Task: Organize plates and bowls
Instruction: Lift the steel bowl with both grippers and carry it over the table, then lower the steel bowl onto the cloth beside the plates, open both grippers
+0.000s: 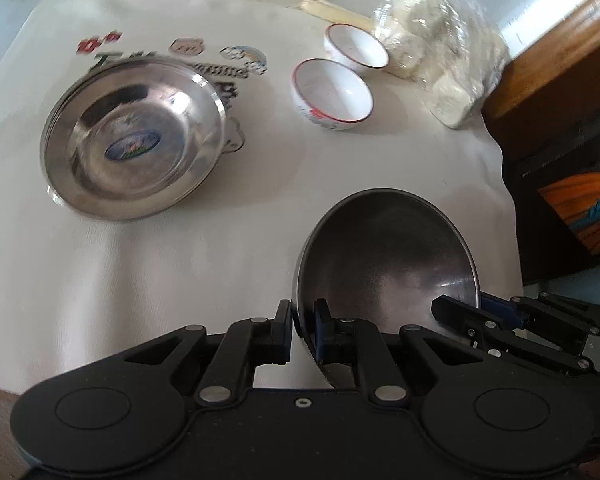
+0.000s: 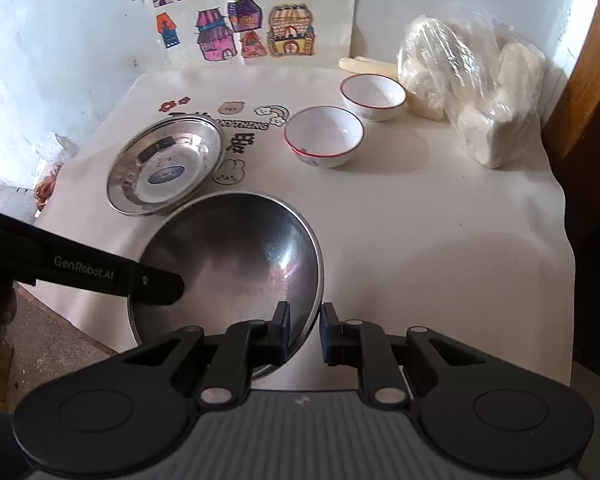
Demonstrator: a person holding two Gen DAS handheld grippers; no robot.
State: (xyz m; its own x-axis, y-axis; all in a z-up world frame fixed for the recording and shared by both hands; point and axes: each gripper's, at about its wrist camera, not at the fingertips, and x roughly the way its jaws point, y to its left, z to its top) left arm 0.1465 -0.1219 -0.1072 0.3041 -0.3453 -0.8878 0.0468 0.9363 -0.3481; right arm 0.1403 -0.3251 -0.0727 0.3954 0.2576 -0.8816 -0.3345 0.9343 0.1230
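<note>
A large steel bowl (image 1: 388, 256) hangs tilted above the near part of the table, held by both grippers. My left gripper (image 1: 303, 320) is shut on its left rim. My right gripper (image 2: 305, 320) is shut on the opposite rim of that same bowl (image 2: 236, 256), one finger inside and one outside. A stack of shallow steel plates (image 1: 132, 140) with a blue sticker lies on the table to the left (image 2: 166, 166). Beyond it to the right stand two white bowls with red rims, one nearer (image 1: 332, 94) (image 2: 324, 136) and one farther (image 1: 356, 50) (image 2: 374, 96).
A white printed cloth (image 2: 420, 220) covers the table and drops off at the right edge. A plastic bag of white lumps (image 2: 476, 92) and pale sticks (image 2: 366, 65) lie at the back right. Wooden furniture (image 1: 560, 52) stands to the right. House drawings (image 2: 240, 20) hang on the wall.
</note>
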